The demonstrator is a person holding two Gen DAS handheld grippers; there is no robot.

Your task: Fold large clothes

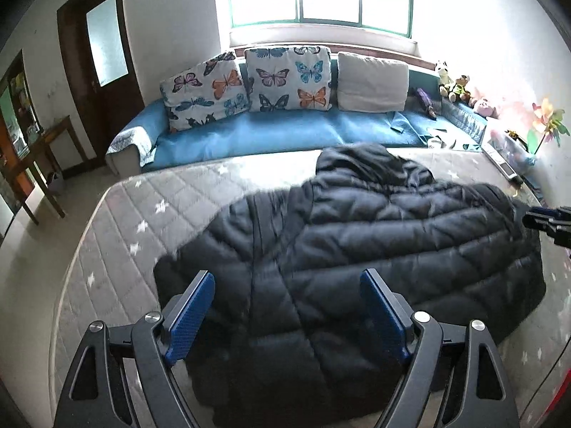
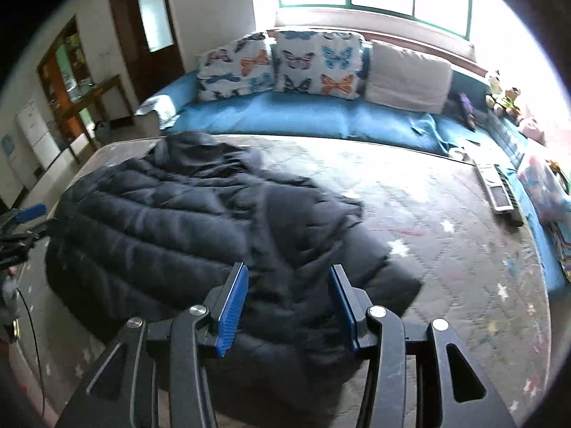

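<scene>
The left gripper [image 1: 287, 281] hangs over the near hem of the jacket [image 1: 357, 249], its blue pads spread wide with nothing pinched between them. The right gripper [image 2: 288, 276] hovers over the jacket's other near corner, its jaws partly open and gripping nothing. The dark quilted jacket lies spread on the mattress [image 1: 142, 214], hood toward the blue sofa [image 1: 267, 135] beyond it. Butterfly cushions [image 1: 289, 78] lean along the sofa's back.
</scene>
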